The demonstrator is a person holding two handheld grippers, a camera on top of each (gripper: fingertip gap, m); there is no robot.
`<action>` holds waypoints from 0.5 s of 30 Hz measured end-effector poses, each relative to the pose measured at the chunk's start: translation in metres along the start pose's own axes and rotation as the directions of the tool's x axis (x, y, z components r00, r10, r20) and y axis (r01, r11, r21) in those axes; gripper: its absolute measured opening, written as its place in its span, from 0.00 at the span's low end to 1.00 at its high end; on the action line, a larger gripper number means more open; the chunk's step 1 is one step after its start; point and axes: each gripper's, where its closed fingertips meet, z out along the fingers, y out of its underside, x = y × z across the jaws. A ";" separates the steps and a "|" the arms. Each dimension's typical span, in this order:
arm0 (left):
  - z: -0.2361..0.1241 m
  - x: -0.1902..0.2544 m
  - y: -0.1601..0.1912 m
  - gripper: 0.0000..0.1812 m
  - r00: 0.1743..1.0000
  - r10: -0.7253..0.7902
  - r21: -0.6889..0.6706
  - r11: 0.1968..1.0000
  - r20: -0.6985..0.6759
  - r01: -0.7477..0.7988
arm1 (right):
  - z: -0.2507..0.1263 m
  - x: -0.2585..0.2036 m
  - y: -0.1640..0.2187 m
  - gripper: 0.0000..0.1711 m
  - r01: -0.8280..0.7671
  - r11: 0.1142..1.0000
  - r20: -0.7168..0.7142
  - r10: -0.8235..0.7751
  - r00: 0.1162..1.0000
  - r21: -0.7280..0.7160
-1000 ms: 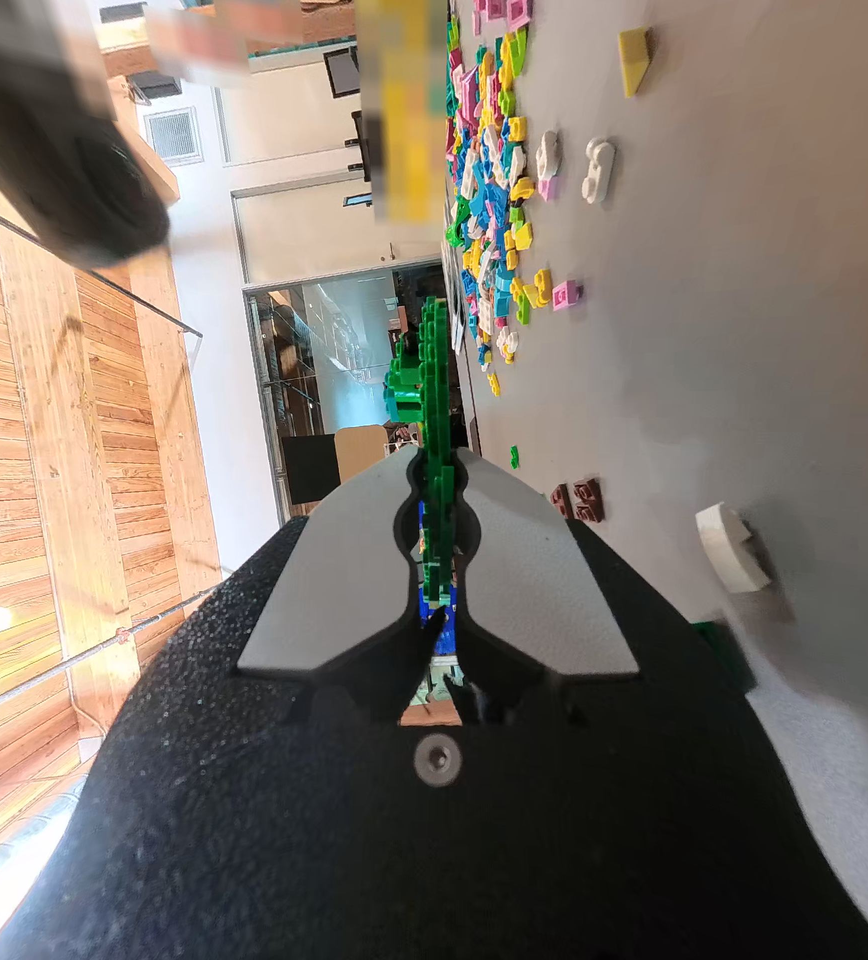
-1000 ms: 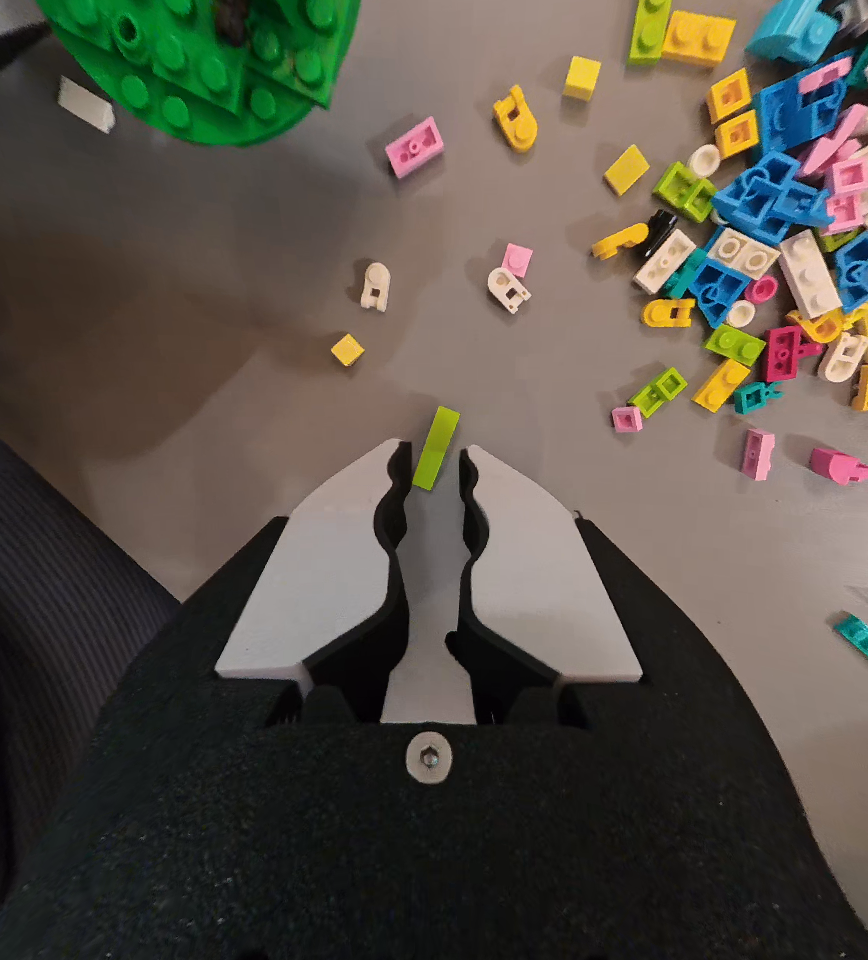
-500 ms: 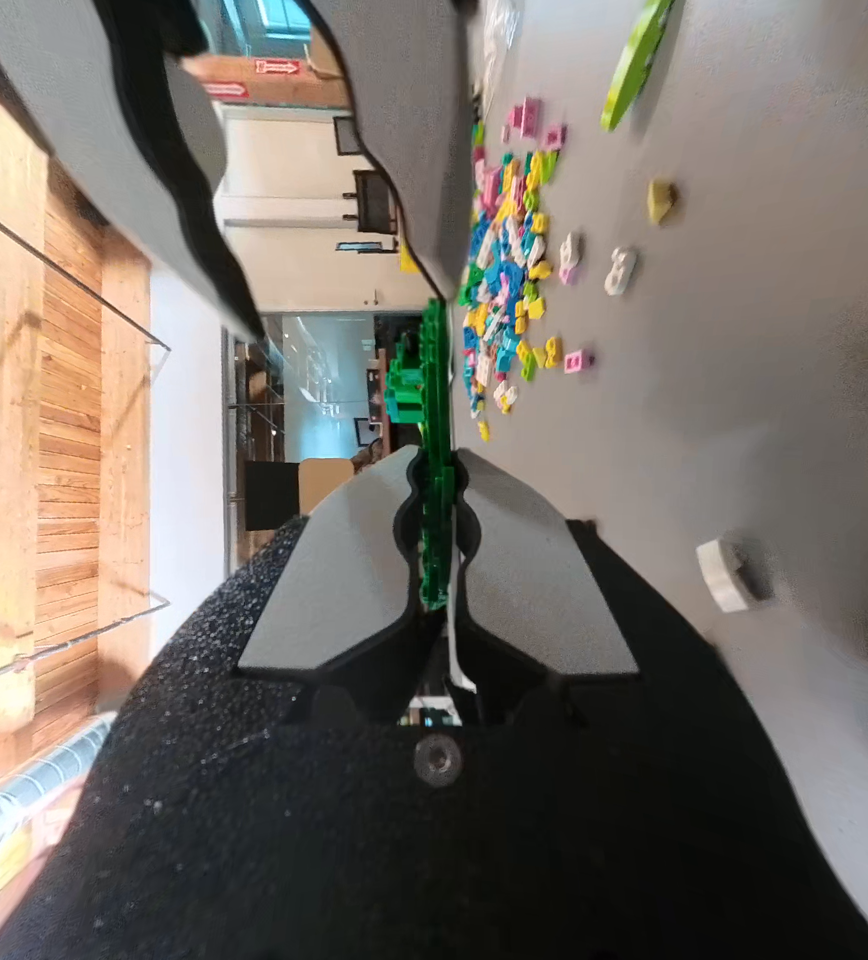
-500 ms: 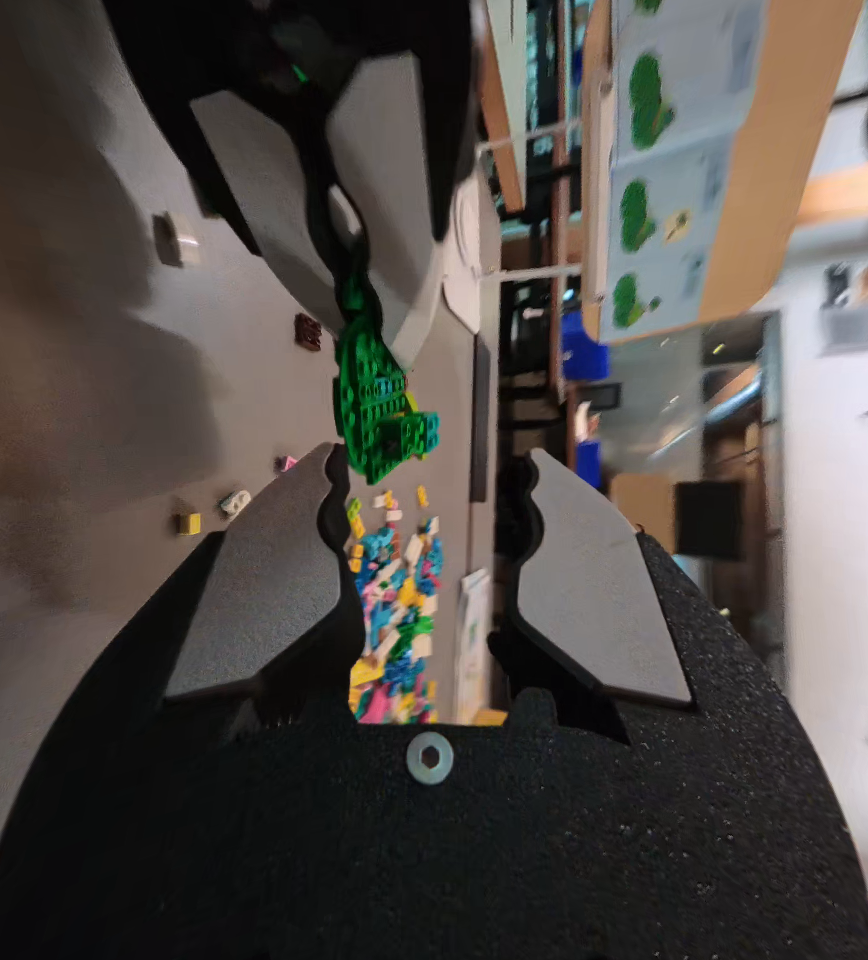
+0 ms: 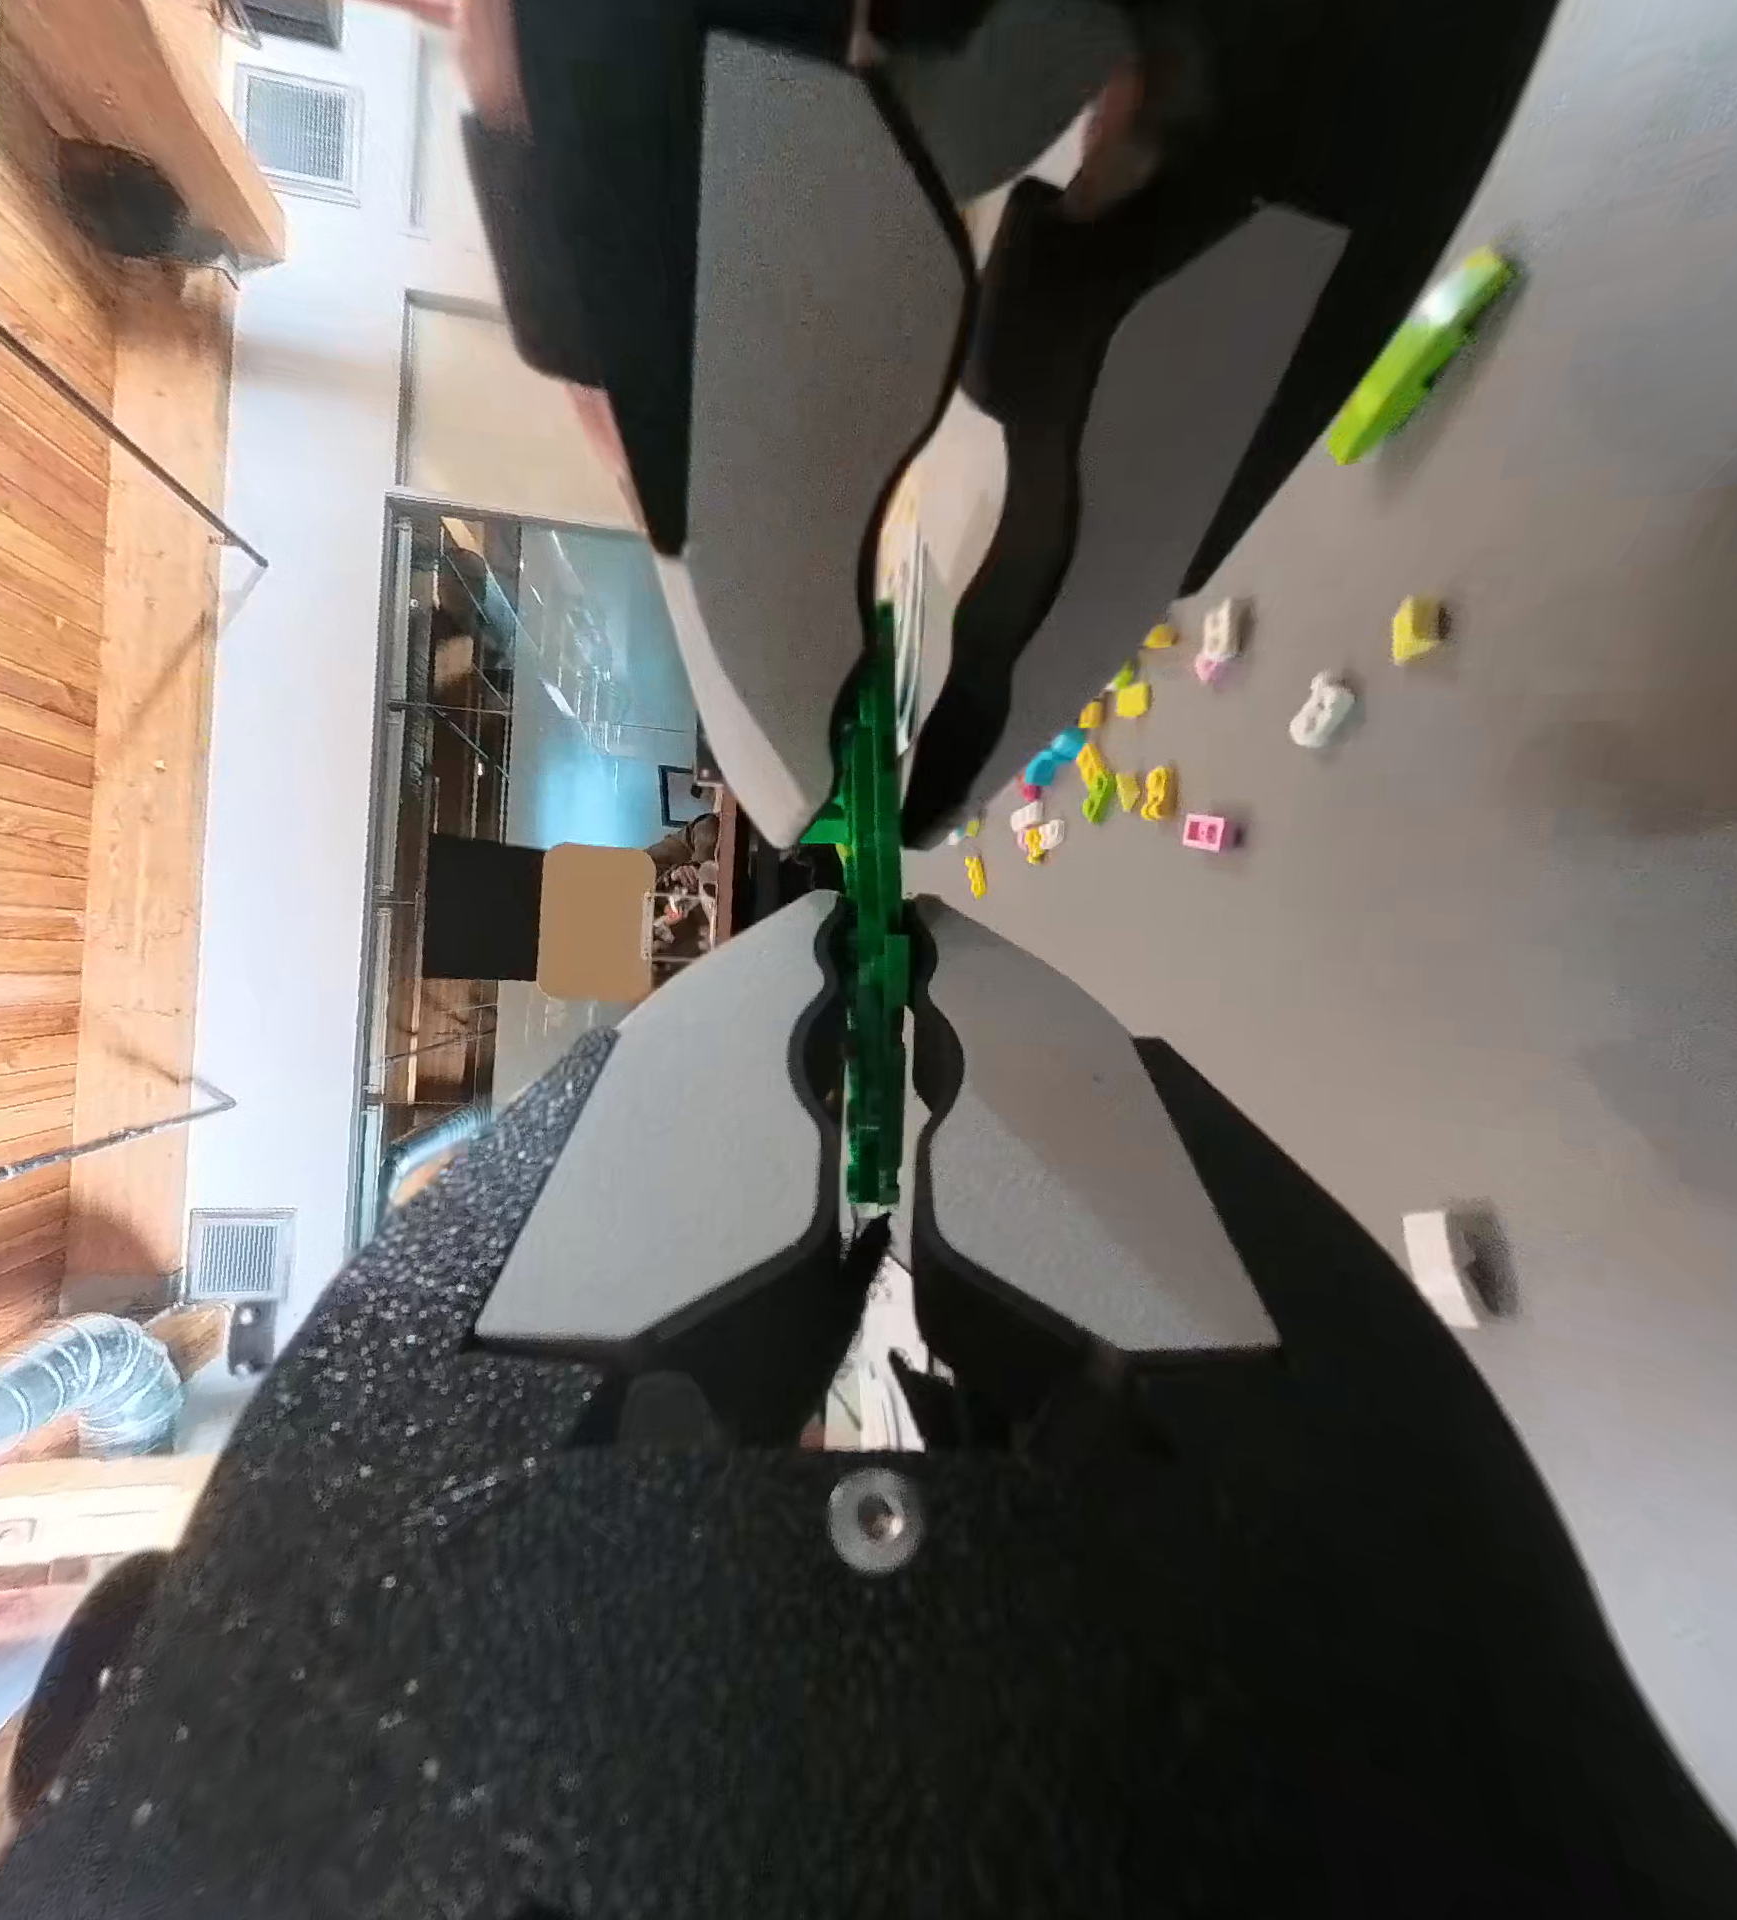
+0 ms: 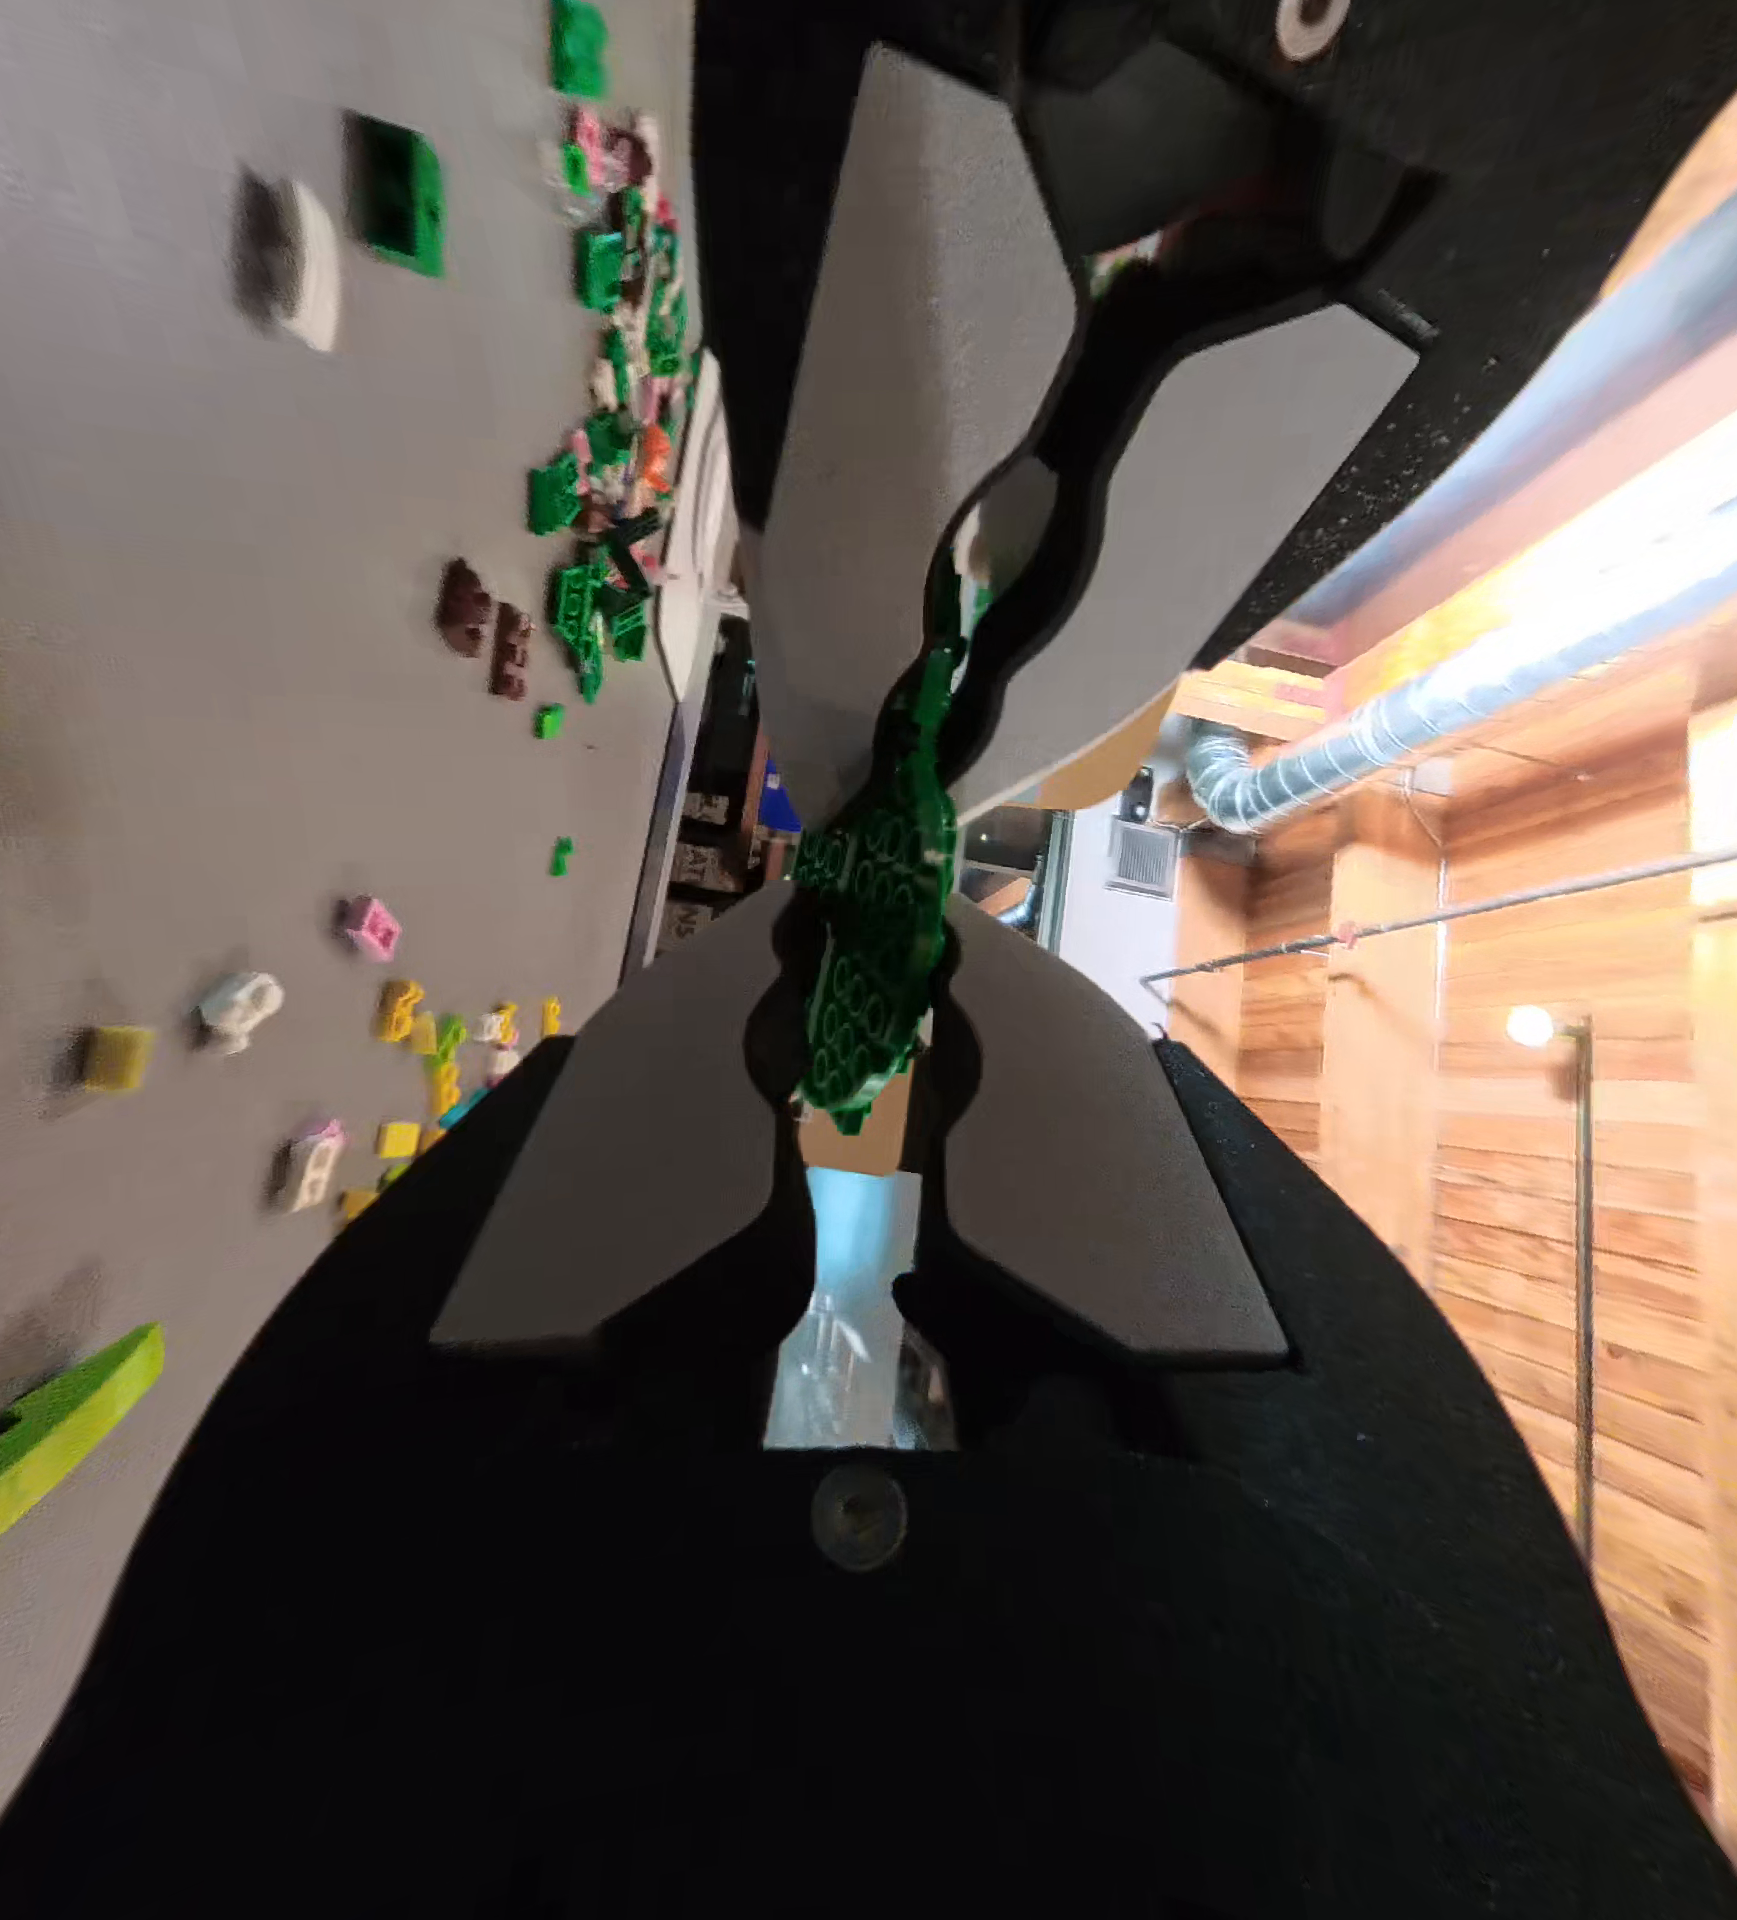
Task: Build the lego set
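Observation:
A green lego plate assembly (image 5: pixel 874 1039) is held on edge above the grey table (image 5: pixel 1518 987). My left gripper (image 5: pixel 872 914) is shut on its near end. My right gripper (image 5: pixel 853 826) comes in from the opposite side and its fingertips close on the far end. In the right wrist view my right gripper (image 6: pixel 869 914) clamps the green plate (image 6: pixel 874 966), whose underside faces the camera, and the left gripper (image 6: pixel 890 810) grips it from the top. A lime green curved piece (image 5: pixel 1420 353) lies on the table; it also shows in the right wrist view (image 6: pixel 33 1444).
Loose coloured bricks (image 5: pixel 1113 758) are scattered on the table beyond the grippers. A white piece (image 5: pixel 1440 1268) lies near my left gripper. In the right wrist view a pile of green bricks (image 6: pixel 604 520), brown bricks (image 6: pixel 485 623) and a pink brick (image 6: pixel 370 925) lie on the table. The grippers are tip to tip, or close to it.
My right gripper left the lime green piece on the table, swung up to face the left gripper, and closed from wide open onto the far end of the green plate. The left gripper kept its hold.

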 end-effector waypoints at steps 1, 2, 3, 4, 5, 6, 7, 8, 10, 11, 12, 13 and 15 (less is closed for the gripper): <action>0.000 -0.003 -0.002 0.04 1.000 -0.017 -0.011 1.000 0.004 0.017 | -0.001 0.004 0.002 0.10 -0.019 1.000 -0.015 0.019 1.000 0.001; -0.001 -0.005 -0.004 0.09 0.999 -0.048 -0.011 0.999 -0.004 0.048 | -0.002 0.006 0.005 0.06 -0.045 0.999 -0.024 0.045 0.999 -0.001; -0.001 -0.006 -0.006 0.14 0.995 -0.095 -0.018 0.995 -0.024 0.094 | -0.003 0.010 0.008 0.05 -0.061 0.998 -0.045 0.060 0.997 -0.005; -0.002 -0.007 -0.006 0.22 0.989 -0.139 -0.040 0.990 -0.040 0.138 | -0.004 0.013 0.012 0.05 -0.062 0.998 -0.070 0.061 0.996 -0.010; -0.003 -0.010 -0.003 0.32 0.983 -0.178 -0.077 0.982 -0.039 0.174 | -0.005 0.015 0.016 0.05 -0.063 0.998 -0.087 0.062 0.994 -0.016; -0.004 -0.012 0.002 0.42 0.975 -0.219 -0.119 0.970 -0.042 0.213 | -0.007 0.016 0.020 0.05 -0.075 0.997 -0.091 0.072 0.993 -0.020; -0.007 -0.011 0.007 0.51 0.958 -0.282 -0.149 0.951 -0.055 0.272 | -0.008 0.015 0.024 0.04 -0.089 0.996 -0.087 0.087 0.992 -0.020; -0.011 -0.009 0.009 0.56 0.925 -0.371 -0.157 0.921 -0.078 0.356 | -0.009 0.014 0.026 0.05 -0.099 0.995 -0.086 0.098 0.991 -0.016; -0.021 -0.004 0.006 0.57 0.773 -0.616 -0.134 0.788 -0.151 0.601 | -0.013 0.013 0.030 0.05 -0.108 0.994 -0.094 0.108 0.990 -0.002; -0.026 -0.003 0.002 0.55 0.636 -0.744 -0.114 0.663 -0.203 0.740 | -0.015 0.013 0.031 0.05 -0.116 0.993 -0.100 0.116 0.988 0.006; -0.030 -0.006 -0.004 0.54 0.458 -0.850 -0.090 0.494 -0.259 0.865 | -0.016 0.012 0.032 0.05 -0.128 0.992 -0.105 0.129 0.986 0.013; -0.034 -0.013 -0.010 0.53 0.243 -0.914 -0.075 0.281 -0.324 0.957 | -0.017 0.012 0.033 0.04 -0.142 0.990 -0.110 0.144 0.984 0.019; -0.037 -0.027 -0.013 0.53 -0.168 -0.893 -0.086 -0.146 -0.417 0.986 | -0.018 0.013 0.035 0.04 -0.165 0.986 -0.116 0.166 0.979 0.022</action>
